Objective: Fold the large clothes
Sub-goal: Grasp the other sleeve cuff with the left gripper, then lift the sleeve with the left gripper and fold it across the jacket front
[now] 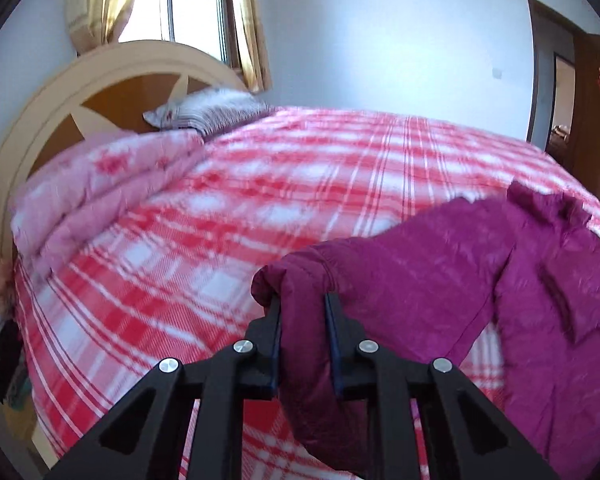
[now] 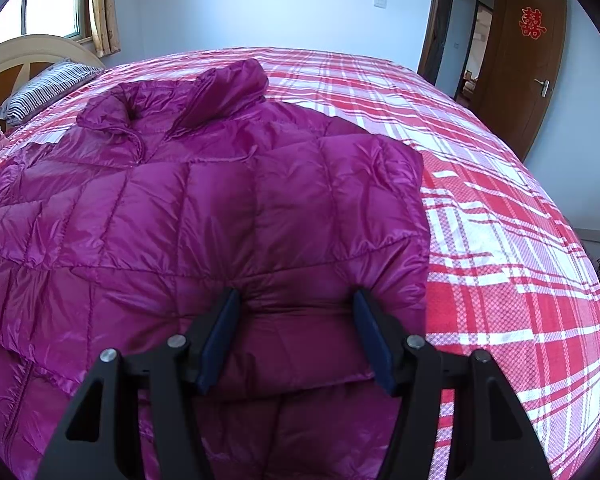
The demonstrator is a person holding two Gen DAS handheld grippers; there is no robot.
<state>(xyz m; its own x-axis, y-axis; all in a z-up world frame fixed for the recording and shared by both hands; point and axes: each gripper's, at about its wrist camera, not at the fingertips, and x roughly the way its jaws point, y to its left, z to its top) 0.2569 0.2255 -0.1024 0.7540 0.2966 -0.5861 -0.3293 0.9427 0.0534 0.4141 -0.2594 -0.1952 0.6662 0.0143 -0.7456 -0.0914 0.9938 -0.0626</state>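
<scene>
A magenta quilted down jacket (image 2: 204, 200) lies spread on the red and white plaid bed (image 2: 500, 216), collar toward the headboard. In the left wrist view my left gripper (image 1: 302, 300) is shut on the cuff end of the jacket's sleeve (image 1: 300, 280) and holds it lifted above the bed, the sleeve running right to the jacket body (image 1: 540, 300). In the right wrist view my right gripper (image 2: 296, 300) has its jaws wide apart around a fold of the jacket's lower edge, with fabric bulging between the blue pads (image 2: 370, 332).
A folded pink quilt (image 1: 100, 188) and a striped pillow (image 1: 208, 110) lie by the arched headboard (image 1: 40, 112). A window with curtains (image 1: 188, 4) is behind. An open brown door (image 2: 528, 64) stands at the far right. Bare plaid sheet (image 1: 260, 184) stretches across the bed.
</scene>
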